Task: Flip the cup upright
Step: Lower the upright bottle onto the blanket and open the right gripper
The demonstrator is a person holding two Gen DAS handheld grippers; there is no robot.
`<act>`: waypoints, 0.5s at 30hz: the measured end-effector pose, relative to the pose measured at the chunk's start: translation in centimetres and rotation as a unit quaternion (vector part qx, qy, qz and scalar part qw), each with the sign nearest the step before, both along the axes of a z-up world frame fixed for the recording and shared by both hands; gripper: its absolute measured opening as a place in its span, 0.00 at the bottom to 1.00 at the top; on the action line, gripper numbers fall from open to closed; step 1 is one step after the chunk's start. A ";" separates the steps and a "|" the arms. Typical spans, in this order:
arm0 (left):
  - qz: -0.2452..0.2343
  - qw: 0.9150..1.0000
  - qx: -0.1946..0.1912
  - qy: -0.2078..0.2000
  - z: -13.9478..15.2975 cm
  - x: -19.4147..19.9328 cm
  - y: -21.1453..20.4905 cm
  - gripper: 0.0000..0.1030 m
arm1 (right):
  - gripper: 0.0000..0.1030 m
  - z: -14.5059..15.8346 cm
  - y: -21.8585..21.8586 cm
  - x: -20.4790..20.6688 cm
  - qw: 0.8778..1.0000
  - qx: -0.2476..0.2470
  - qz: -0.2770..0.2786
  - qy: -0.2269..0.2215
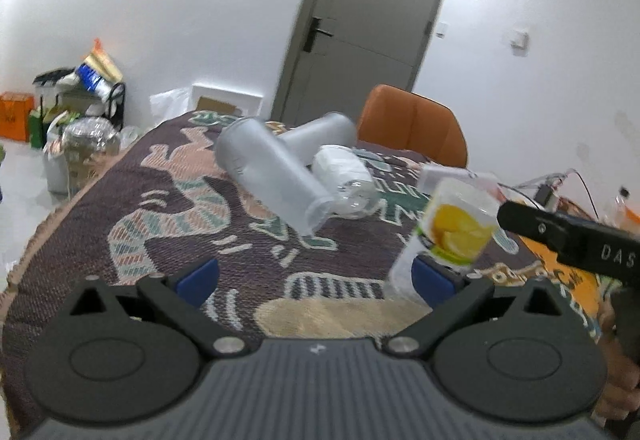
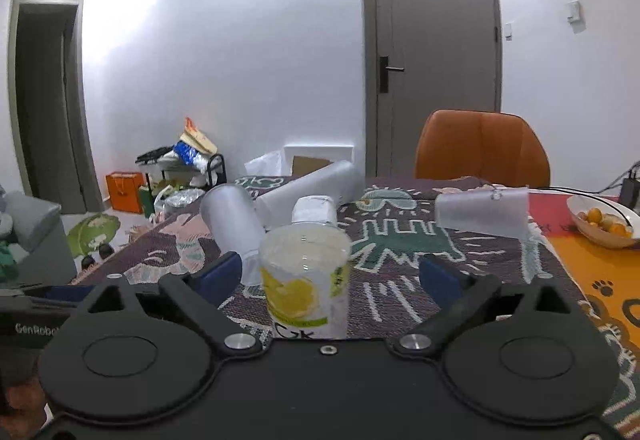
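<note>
Your right gripper (image 2: 336, 276) has its jaws spread wide, and the lemon cup (image 2: 306, 280) stands upright between them on the cloth (image 2: 400, 304), mouth up, nearer the left blue pad (image 2: 218, 274) than the right one. Neither pad touches it, as far as the right view shows. The print on the cup shows lemon slices over a green band.

Your left gripper (image 1: 316, 278) is also wide open and grips nothing. In its view the lemon cup (image 1: 456, 226) sits at the right, just behind the right blue pad (image 1: 434, 280), with the black finger of your right gripper (image 1: 568, 234) reaching in beside it; motion blur keeps you from telling whether they touch.

Other cups lie on their sides on the cloth: a frosted cup (image 2: 232, 220) just behind and left of the lemon cup, a second frosted cup (image 2: 312, 186) farther back, a clear cup (image 2: 316, 212) with white paper inside between them, and another frosted cup (image 2: 484, 214) well to the right. A bowl (image 2: 580, 210) of oranges sits at the far right, and an orange chair (image 2: 480, 148) stands behind the table
</note>
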State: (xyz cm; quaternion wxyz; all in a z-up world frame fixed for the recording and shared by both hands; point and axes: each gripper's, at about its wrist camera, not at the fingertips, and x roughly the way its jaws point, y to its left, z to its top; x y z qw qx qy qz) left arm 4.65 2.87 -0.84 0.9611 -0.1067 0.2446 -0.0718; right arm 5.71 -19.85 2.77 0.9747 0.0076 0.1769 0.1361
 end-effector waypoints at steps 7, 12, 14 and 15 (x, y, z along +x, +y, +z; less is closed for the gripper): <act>-0.006 1.000 0.024 0.000 0.9 -1.7 -1.7 1.00 | 1.00 0.3 -2.7 -1.9 1.000 0.020 -0.014 -0.003; -0.010 0.999 0.043 -0.008 1.4 -3.0 -2.5 1.00 | 1.00 0.0 -4.1 -3.1 0.999 0.024 -0.022 0.000; -0.014 0.999 0.047 -0.012 1.5 -3.5 -2.7 1.00 | 1.00 0.0 -4.7 -3.5 0.999 0.032 -0.031 0.000; -0.015 0.999 0.048 -0.012 1.5 -3.7 -2.8 1.00 | 1.00 0.0 -5.1 -3.7 0.999 0.038 -0.036 0.000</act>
